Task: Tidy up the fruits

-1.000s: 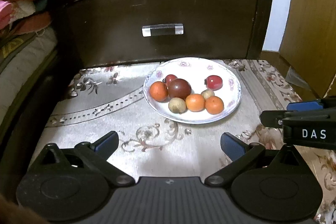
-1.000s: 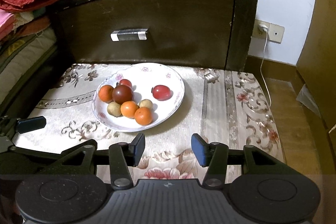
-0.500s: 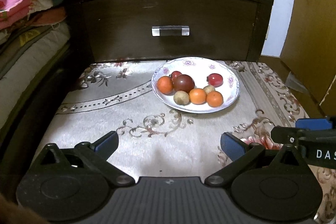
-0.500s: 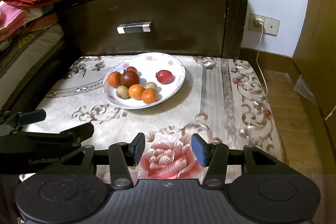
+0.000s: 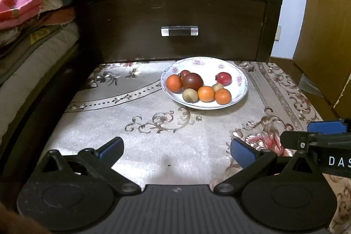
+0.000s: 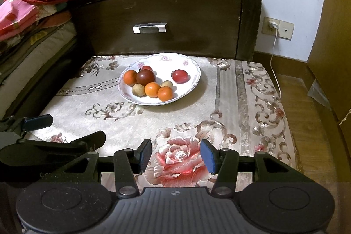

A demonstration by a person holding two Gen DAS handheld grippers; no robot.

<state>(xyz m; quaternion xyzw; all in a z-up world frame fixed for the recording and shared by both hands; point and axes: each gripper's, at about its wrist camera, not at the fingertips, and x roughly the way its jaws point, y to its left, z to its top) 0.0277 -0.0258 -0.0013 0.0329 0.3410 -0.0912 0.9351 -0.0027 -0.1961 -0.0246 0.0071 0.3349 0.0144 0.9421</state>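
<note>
- Since the earlier frames both grippers have been drawn back toward the near edge, so the plate (image 5: 242, 89) is seen smaller and farther off, and more of the cloth (image 5: 153, 137) is shown.
- Nearest, the left gripper (image 5: 175, 149) is held with its jaws wide apart and nothing between them.
- Just to its right, the right gripper (image 6: 175, 154) is held with jaws partly apart, also empty, above a printed rose.
- Farther off, the fruits are found on the plate, well apart from both grippers: three oranges (image 5: 206, 93), a dark tomato (image 5: 193, 81), a red fruit (image 5: 224, 78) set alone to the right, and two small brown ones (image 5: 190, 95).
- The fruits are judged light, round and smooth, so rolling is likely; the tomatoes would bruise if squeezed hard. Each should be taken across its widest part.
- Behind the plate, a dark drawer front (image 5: 179, 21) is seen, with laundry piled on top.
</note>
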